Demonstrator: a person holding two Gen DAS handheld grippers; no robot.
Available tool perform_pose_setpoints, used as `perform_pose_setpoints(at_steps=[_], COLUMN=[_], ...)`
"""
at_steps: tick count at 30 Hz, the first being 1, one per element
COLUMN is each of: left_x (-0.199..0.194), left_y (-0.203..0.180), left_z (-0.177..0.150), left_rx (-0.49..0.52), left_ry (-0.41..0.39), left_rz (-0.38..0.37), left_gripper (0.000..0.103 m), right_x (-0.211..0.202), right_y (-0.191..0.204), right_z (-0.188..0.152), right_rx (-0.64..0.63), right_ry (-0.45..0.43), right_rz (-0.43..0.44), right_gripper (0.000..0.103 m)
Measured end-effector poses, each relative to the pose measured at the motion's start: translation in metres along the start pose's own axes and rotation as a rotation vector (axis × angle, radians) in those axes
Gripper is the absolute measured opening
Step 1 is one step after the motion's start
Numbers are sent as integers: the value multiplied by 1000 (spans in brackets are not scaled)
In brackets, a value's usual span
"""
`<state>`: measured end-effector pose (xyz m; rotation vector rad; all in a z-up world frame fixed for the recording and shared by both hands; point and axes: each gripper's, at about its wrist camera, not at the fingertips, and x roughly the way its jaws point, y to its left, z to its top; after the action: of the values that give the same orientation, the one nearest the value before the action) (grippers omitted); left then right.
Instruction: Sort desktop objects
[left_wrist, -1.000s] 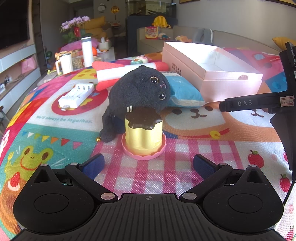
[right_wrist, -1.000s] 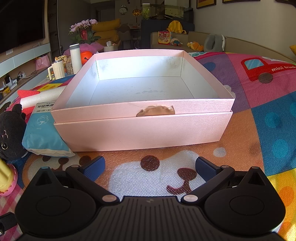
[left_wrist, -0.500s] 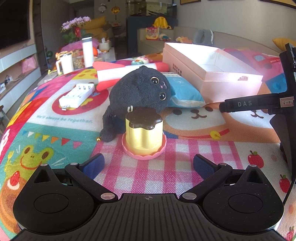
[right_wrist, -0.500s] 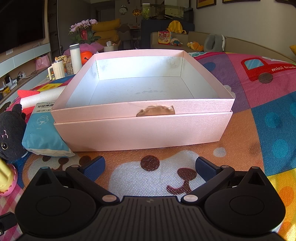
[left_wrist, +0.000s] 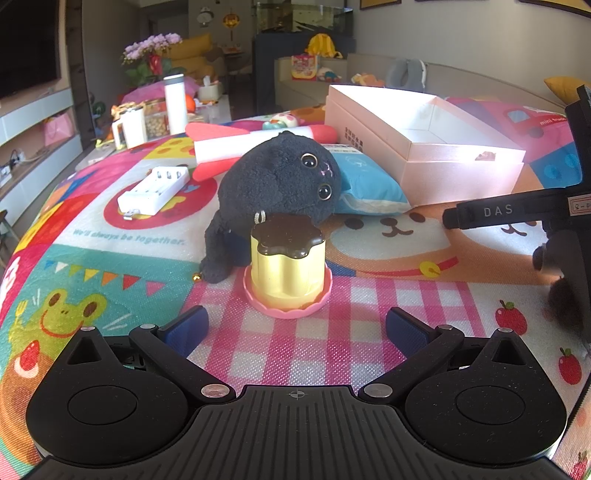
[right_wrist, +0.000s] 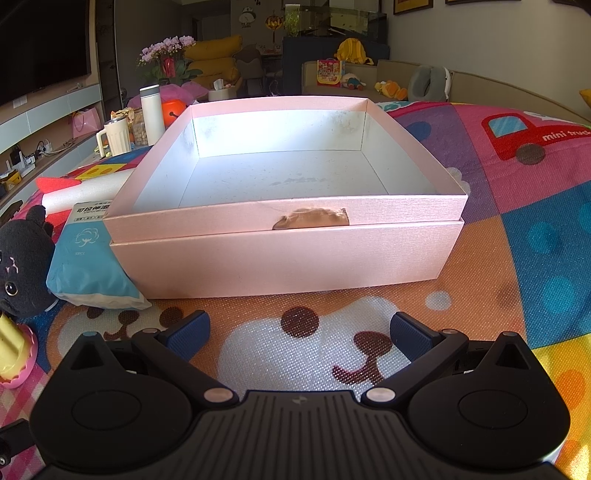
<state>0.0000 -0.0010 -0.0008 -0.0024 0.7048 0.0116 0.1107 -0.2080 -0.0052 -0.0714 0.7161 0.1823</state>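
1. on the play mat (left_wrist: 122, 236): pudding toy (left_wrist: 287, 264) just ahead of left gripper (left_wrist: 293, 325), fingers spread.
2. right gripper (right_wrist: 299, 328) spread, facing empty pink box (right_wrist: 284, 254).
3. nothing has shifted since earlier; sorting not begun.

left wrist cam sits low over the play mat (left_wrist: 110, 236), looking forward, close on the pudding toy (left_wrist: 288, 266) with the black plush cat (left_wrist: 273, 184) just behind. right wrist cam, also low and forward, faces the near wall of the pink box (right_wrist: 288, 258) up close. shared between views: box (left_wrist: 424, 147), cat (right_wrist: 22, 266), blue tissue pack (left_wrist: 369, 184) (right_wrist: 88, 258), pudding toy edge (right_wrist: 13, 354).
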Motion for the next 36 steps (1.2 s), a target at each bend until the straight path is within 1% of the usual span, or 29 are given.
perform_pose_setpoints(at_steps=[4, 7, 15, 20, 24, 28, 33, 35, 36], left_x=[0, 0, 0, 1, 0, 7, 22, 28, 30], left_y=[0, 0, 0, 0, 0, 2, 15, 25, 30], left_z=[0, 0, 0, 0, 4, 13, 27, 33, 35], left_rx=[-1, -1, -2, 0, 2, 32, 32, 14, 4], left_ry=[-1, -1, 3, 14, 29, 37, 11, 3, -6], left_rz=[0, -1, -1, -1, -3, -3, 77, 102, 126], left_gripper=[103, 103, 103, 103, 103, 103, 103, 103, 103], right_x=[-3, -9, -48, -59, -66, -71, -71, -69, -69], right_y=[1, -1, -3, -4, -4, 3, 4, 7, 11], right_z=[1, -5, -37, -45, -50, -59, -58, -52, -48], right_rx=[-12, -3, -3, -8, 14, 47, 41, 10, -21], right_ry=[27, 21, 38, 69, 80, 46, 35, 52, 53], right_rz=[10, 23, 16, 17, 3, -43, -49, -28, -17], right_gripper=[103, 103, 103, 103, 103, 103, 103, 103, 103])
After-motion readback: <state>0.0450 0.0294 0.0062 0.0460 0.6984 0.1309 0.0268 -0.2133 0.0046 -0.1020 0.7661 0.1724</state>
